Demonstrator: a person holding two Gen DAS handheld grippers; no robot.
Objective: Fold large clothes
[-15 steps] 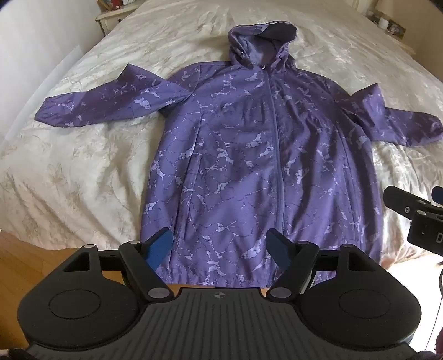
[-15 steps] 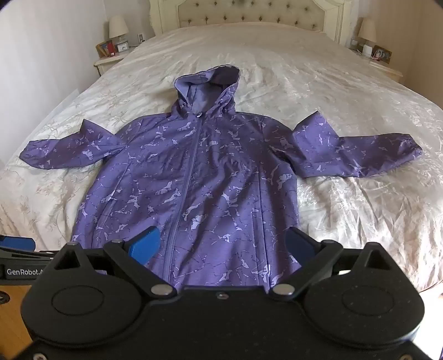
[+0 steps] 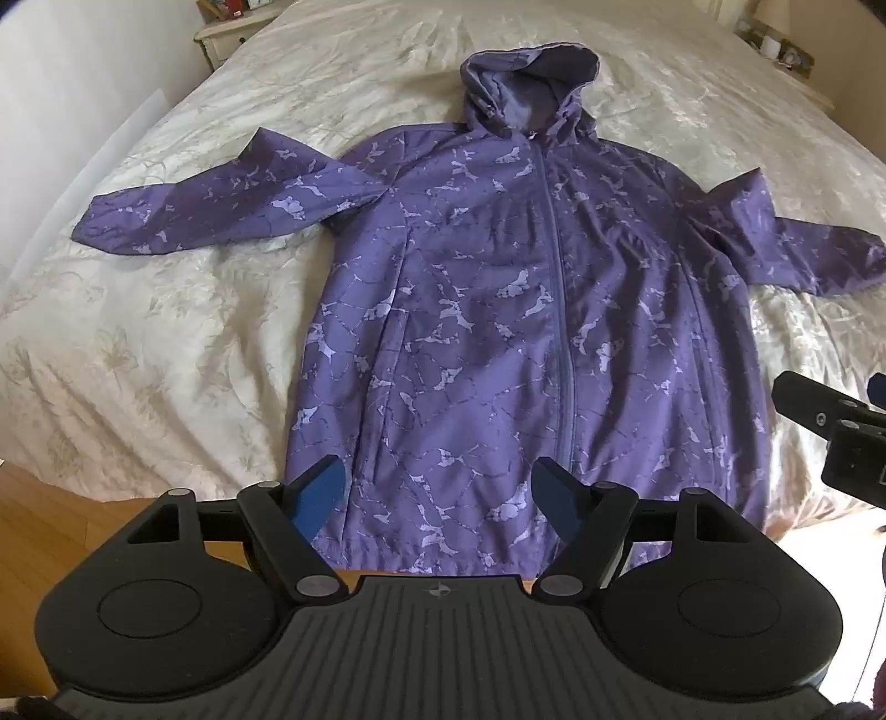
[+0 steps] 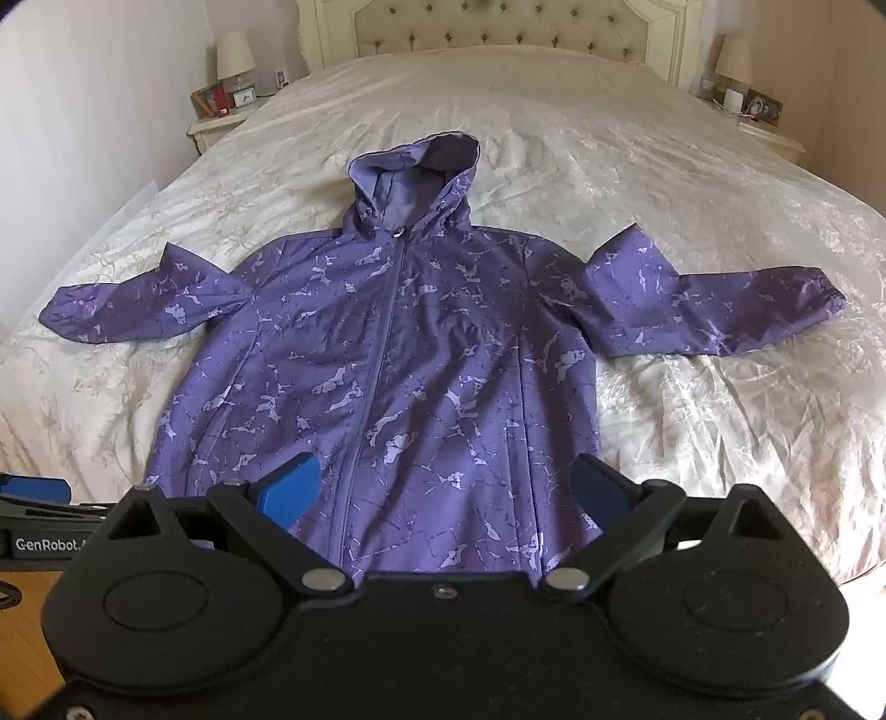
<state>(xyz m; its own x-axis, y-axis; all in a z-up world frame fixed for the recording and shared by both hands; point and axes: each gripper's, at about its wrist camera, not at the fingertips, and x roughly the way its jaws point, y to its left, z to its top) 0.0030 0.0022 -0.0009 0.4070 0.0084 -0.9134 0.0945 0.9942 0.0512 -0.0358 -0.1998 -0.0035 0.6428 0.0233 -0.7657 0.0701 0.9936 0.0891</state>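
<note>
A purple hooded jacket (image 3: 498, 310) with a pale marbled print lies flat and zipped on the bed, hood away from me, both sleeves spread out sideways. It also shows in the right wrist view (image 4: 387, 376). My left gripper (image 3: 437, 498) is open and empty, hovering over the hem left of the zipper. My right gripper (image 4: 446, 490) is open and empty, over the hem right of the zipper. The right gripper's body shows at the right edge of the left wrist view (image 3: 830, 426).
The jacket lies on a bed with a cream patterned cover (image 4: 609, 138) and a tufted headboard (image 4: 498, 27). Nightstands with lamps stand at both sides (image 4: 221, 122) (image 4: 764, 133). Wooden floor (image 3: 39, 526) shows below the bed's foot edge.
Almost nothing differs. Both grippers stay open over the hem, and the left wrist view has shifted very slightly.
</note>
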